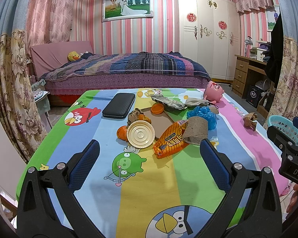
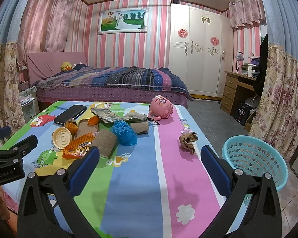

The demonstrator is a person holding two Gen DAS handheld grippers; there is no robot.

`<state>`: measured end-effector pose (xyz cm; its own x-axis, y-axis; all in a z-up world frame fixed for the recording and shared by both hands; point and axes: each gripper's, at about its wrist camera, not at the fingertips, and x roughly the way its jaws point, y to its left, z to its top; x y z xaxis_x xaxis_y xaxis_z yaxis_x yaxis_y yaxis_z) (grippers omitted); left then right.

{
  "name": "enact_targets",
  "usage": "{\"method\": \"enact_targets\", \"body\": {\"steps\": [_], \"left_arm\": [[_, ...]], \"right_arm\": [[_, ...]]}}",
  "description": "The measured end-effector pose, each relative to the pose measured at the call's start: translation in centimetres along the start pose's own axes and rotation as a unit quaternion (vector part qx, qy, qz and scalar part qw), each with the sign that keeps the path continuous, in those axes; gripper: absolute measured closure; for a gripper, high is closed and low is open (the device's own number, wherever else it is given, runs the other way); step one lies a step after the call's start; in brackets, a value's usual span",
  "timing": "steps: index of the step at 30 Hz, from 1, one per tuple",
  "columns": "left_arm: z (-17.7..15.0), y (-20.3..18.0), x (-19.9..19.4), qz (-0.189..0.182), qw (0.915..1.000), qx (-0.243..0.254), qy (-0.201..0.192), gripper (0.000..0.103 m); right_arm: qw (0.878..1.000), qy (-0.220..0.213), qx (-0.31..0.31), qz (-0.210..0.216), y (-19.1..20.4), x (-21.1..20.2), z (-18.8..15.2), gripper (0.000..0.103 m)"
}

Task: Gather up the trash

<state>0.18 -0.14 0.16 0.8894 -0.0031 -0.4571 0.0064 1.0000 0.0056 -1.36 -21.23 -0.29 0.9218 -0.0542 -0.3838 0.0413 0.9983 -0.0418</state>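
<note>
Trash lies mid-table: an orange snack wrapper (image 1: 171, 137) (image 2: 78, 146), a brown cardboard tube (image 1: 195, 130) (image 2: 107, 141), a blue plastic bag (image 1: 203, 116) (image 2: 124, 132), a cream lid (image 1: 141, 133) (image 2: 62, 136), orange peels (image 1: 122, 131) and a crumpled brown paper ball (image 1: 250, 120) (image 2: 188, 139). A turquoise basket (image 2: 255, 158) (image 1: 288, 129) stands off the table's right edge. My left gripper (image 1: 149, 148) is open and empty, just short of the lid and wrapper. My right gripper (image 2: 150, 154) is open and empty, the paper ball just beyond it.
On the cartoon-print tablecloth (image 1: 129, 188) also lie a black case (image 1: 119, 105), a tipped pink mug (image 1: 213, 92) (image 2: 162, 108), an orange cap (image 1: 157, 109), a silver packet (image 1: 167, 102) and a brown board (image 1: 162, 122). A bed (image 1: 125, 69) stands behind the table.
</note>
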Motion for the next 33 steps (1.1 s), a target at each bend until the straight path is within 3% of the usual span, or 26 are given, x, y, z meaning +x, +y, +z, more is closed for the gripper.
{"method": "enact_targets", "body": {"steps": [26, 33], "left_arm": [[-0.5, 0.4, 0.3, 0.002, 1.0000, 0.008, 0.002, 0.005], [-0.1, 3.2, 2.5, 0.031, 0.9988, 0.010, 0.038, 0.005]], "right_arm": [[1.000, 0.001, 0.005, -0.004, -0.5, 0.3, 0.1, 0.004], [1.000, 0.024, 0.000, 0.004, -0.7, 1.6, 0.3, 0.004]]}}
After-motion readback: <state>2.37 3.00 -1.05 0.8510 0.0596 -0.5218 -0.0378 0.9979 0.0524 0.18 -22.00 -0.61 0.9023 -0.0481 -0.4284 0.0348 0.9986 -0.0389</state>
